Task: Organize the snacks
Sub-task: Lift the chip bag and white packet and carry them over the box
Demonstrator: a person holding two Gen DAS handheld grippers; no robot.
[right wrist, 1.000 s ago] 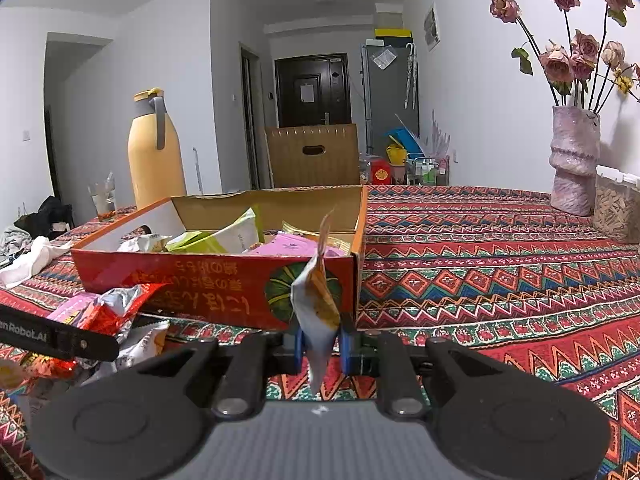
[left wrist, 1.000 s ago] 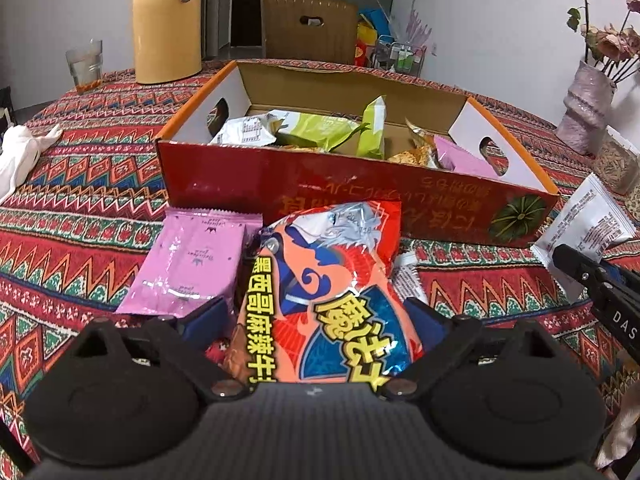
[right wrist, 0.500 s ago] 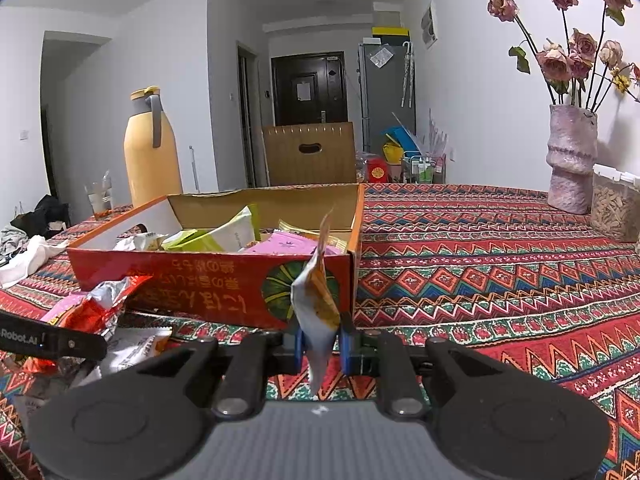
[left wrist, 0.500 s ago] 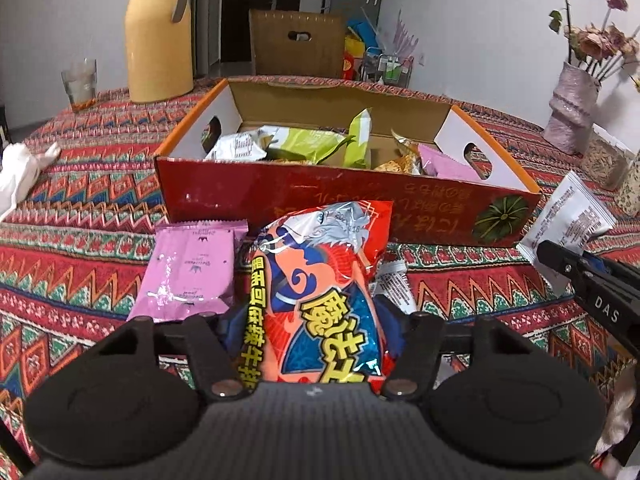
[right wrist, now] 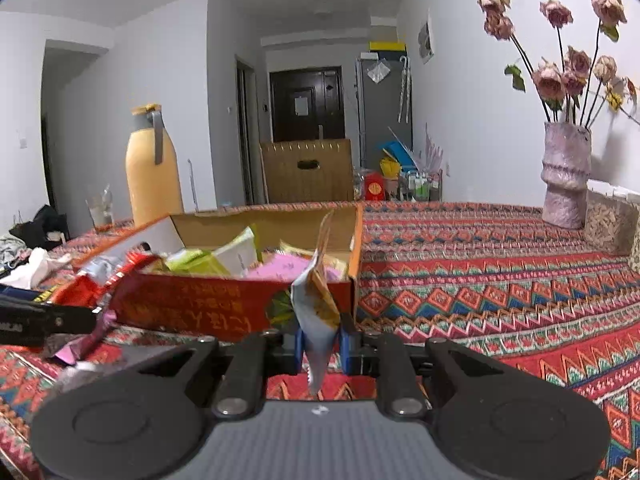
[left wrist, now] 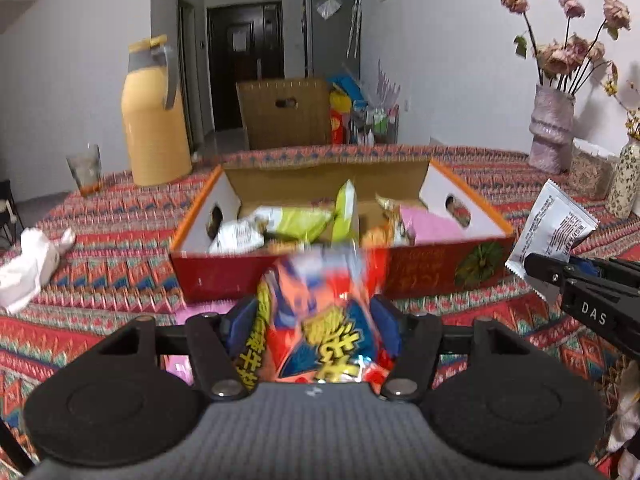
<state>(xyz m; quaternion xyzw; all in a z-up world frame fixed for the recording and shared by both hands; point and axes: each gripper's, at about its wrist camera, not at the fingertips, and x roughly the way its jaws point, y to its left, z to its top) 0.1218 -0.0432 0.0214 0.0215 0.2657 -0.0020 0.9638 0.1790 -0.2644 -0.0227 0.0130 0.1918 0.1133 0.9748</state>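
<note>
Now the left gripper [left wrist: 314, 322] has the big orange and blue snack bag [left wrist: 320, 320] between its two blue pads [left wrist: 240, 318], low in the middle of the left wrist view. The jaws have just been closing on this bag; both pads press its sides, one at left and one at right, and the bag stands up between them, blurred, with its top edge reaching in front of the red front wall of the cardboard box [left wrist: 420, 276]. The bag's lower part, with yellow characters, comes down to the gripper body at the bottom of the frame. A pink packet [left wrist: 180, 364] shows only a little, below the left finger, on the patterned tablecloth [left wrist: 100, 280]. Inside the box, in the centre of the frame, lie several green, white and pink packets. In the right wrist view, the right gripper [right wrist: 320, 344] is fully closed on a thin white and orange sachet [right wrist: 318, 304], which stands upright on its edge between the pads, just before the box's near right corner in the picture. The same sachet shows its white printed back at the right edge of the left wrist view. At the upper left of both frames stands a yellow flask [left wrist: 154, 120] with a glass [left wrist: 85, 168] near it; a vase with dried roses [right wrist: 565, 176] is at the right.
</note>
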